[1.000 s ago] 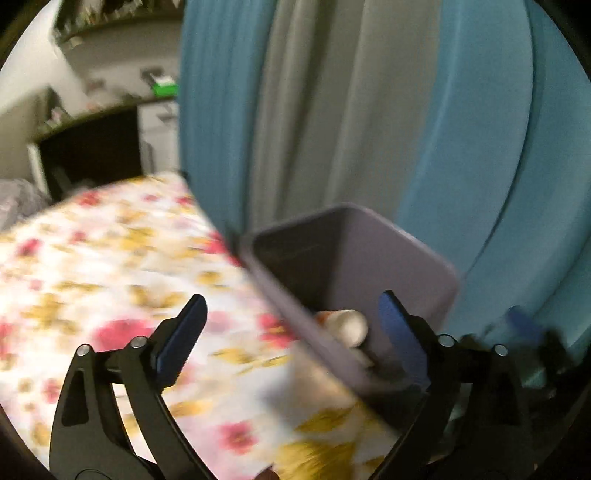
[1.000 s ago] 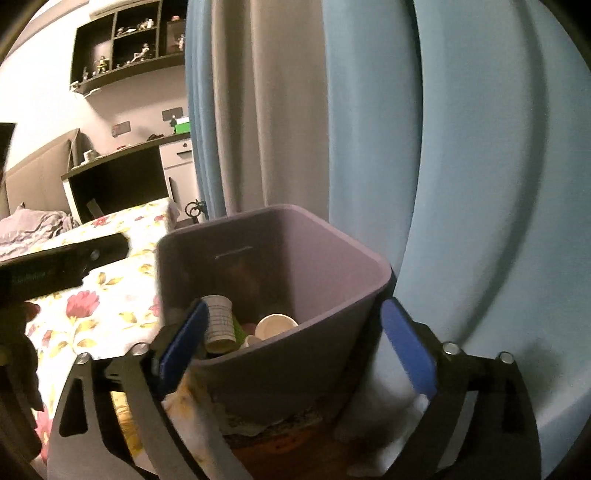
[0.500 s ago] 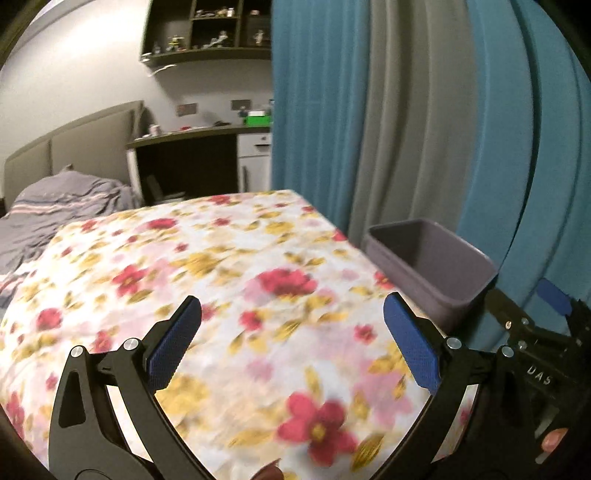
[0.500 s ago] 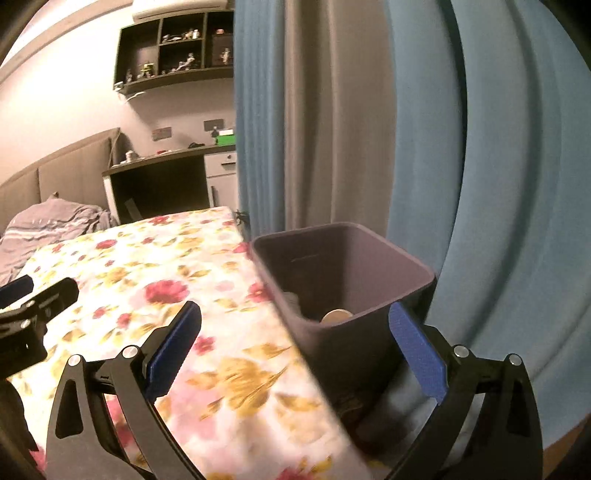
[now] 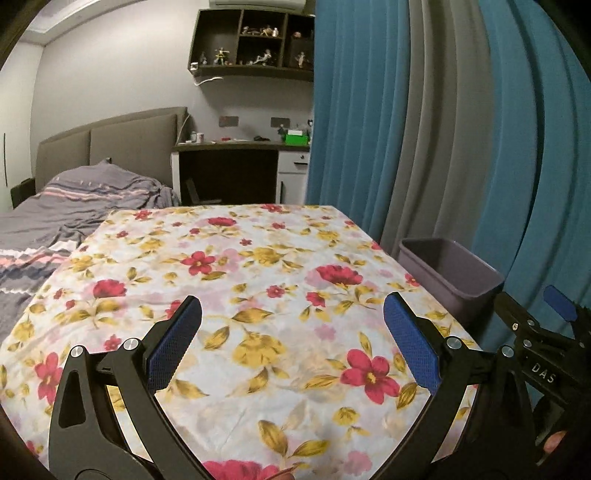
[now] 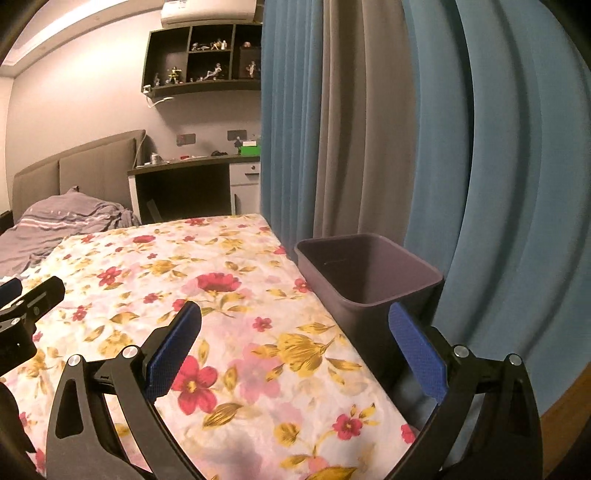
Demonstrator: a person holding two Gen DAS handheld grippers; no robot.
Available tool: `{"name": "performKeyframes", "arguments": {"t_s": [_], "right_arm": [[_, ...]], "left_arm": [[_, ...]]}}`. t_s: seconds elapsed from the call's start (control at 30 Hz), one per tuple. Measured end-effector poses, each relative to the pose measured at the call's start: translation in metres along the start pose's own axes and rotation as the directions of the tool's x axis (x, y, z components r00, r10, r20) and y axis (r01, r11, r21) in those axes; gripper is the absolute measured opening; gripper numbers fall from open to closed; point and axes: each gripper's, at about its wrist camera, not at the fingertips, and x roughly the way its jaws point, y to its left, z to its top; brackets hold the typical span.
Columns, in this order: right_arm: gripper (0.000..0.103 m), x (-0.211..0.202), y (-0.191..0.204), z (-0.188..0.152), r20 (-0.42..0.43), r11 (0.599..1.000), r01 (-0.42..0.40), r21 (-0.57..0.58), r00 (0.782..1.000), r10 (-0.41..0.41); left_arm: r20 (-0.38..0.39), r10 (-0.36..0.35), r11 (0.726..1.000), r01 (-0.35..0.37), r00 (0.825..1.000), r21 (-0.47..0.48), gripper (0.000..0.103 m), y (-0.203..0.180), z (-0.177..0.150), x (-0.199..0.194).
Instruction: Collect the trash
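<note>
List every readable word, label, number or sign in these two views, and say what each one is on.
"DAS": white letters on the black body of the right gripper, at the right edge of the left wrist view.

Green box on the dark desk: any print is too small to read.

White air conditioner above the shelves: marks too blurred to read.

Nothing else readable.

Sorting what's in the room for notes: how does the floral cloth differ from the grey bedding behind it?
The floral cloth is white with red and yellow flowers; the grey bedding has pale stripes. The cloth lies spread flat, while the bedding is rumpled in a heap. The cloth sits beside the bin; the bedding lies near the headboard. Both are fabric covers.
</note>
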Motion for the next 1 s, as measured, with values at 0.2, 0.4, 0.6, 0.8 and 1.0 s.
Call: {"name": "performKeyframes", "arguments": {"t_s": [0.2, 0.4, 0.6, 0.8, 1.0], "right_arm": [[0.097, -0.014, 0.008, -0.003, 0.008, 1.000, -0.004, 0.003, 1.000, 0.004], [0.097, -0.015, 0.009, -0.005, 0.005, 1.000, 0.004, 0.007, 1.000, -0.004], [0.097, -0.017, 0.006, -0.006, 0.010, 1.000, 0.012, 0.012, 1.000, -0.013], [0.097, -0.019, 0.004, -0.006, 0.015, 1.000, 0.015, 0.018, 1.000, -0.015], [0.097, -0.019, 0.004, -0.006, 0.013, 1.000, 0.014, 0.019, 1.000, -0.014]], "left_arm": [[-0.008, -0.026, 1.000, 0.026, 1.000, -0.010, 0.097, 0.007, -0.006, -0.007], [-0.012, -0.071, 0.997, 0.071, 0.997, 0.000, 0.097, 0.004, -0.008, -0.011], [-0.016, -0.093, 0.996, 0.093, 0.996, 0.002, 0.097, 0.000, -0.009, -0.010], [-0.019, -0.105, 0.994, 0.105, 0.994, 0.005, 0.097, -0.002, -0.009, -0.010], [-0.018, -0.109, 0.994, 0.109, 0.994, 0.005, 0.097, -0.003, -0.009, -0.010]]}}
